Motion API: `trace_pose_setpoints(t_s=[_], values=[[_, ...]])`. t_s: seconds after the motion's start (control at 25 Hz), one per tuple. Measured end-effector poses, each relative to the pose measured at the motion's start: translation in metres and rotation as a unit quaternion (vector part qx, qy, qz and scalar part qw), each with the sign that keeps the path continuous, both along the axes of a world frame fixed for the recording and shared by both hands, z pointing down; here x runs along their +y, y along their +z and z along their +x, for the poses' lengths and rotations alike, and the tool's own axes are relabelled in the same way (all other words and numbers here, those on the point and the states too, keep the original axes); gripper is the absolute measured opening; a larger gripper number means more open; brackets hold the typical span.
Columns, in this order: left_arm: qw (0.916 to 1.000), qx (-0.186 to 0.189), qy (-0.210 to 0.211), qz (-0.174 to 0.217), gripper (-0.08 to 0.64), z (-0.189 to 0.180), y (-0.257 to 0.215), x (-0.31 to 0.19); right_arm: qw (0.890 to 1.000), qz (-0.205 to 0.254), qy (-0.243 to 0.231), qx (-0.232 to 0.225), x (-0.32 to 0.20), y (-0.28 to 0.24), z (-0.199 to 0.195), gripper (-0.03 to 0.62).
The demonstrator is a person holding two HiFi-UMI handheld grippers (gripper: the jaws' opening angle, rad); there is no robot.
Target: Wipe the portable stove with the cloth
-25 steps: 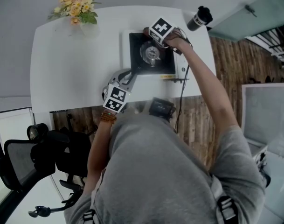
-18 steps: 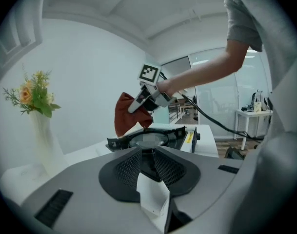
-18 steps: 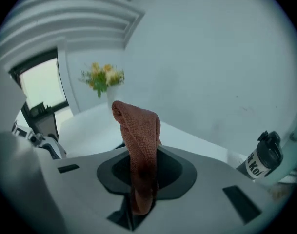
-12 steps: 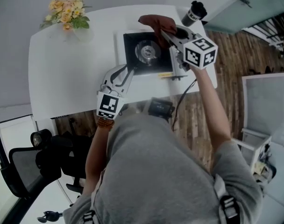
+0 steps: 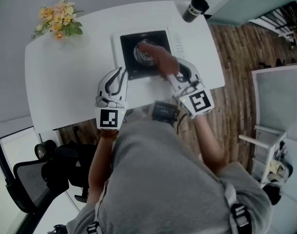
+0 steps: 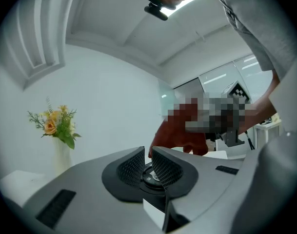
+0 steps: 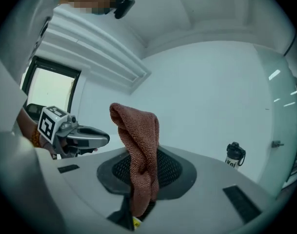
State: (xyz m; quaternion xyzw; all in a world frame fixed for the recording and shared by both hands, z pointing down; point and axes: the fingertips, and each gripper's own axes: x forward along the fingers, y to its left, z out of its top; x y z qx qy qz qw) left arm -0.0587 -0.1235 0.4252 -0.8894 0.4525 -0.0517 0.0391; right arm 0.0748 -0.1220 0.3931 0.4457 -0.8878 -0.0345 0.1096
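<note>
rough cloth, smooth blk stove top

In the head view the cloth covers the jaw tips of the right gripper and part of the burner on the stove. Your torso hides the near edge of the table. In the left gripper view, the left gripper lets you see only a sliver of burner through the slit between its jaws. A mosaic patch there blots where cloth meets right gripper. The print on the bottle is too small to read.
</note>
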Motion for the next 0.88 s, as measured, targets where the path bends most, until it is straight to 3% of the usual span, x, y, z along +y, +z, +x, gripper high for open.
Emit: trace_pose_setpoints(t_s=[0.16,0.52,0.88], values=[[1.0000,-0.003,-0.002,-0.003,0.054,0.005,0.006,0.005,1.000,-0.009,0.027,-0.004,0.023,0.017,0.001,0.083],[0.9998,-0.005,-0.006,-0.018,0.038,0.016,0.024,0.016,0.999,-0.033,-0.002,0.002,0.043,0.039,-0.025,0.083],[0.9994,-0.001,-0.010,-0.034,0.037,0.017,0.035,0.023,0.998,-0.056,0.010,0.003,0.046,0.057,-0.023,0.077]])
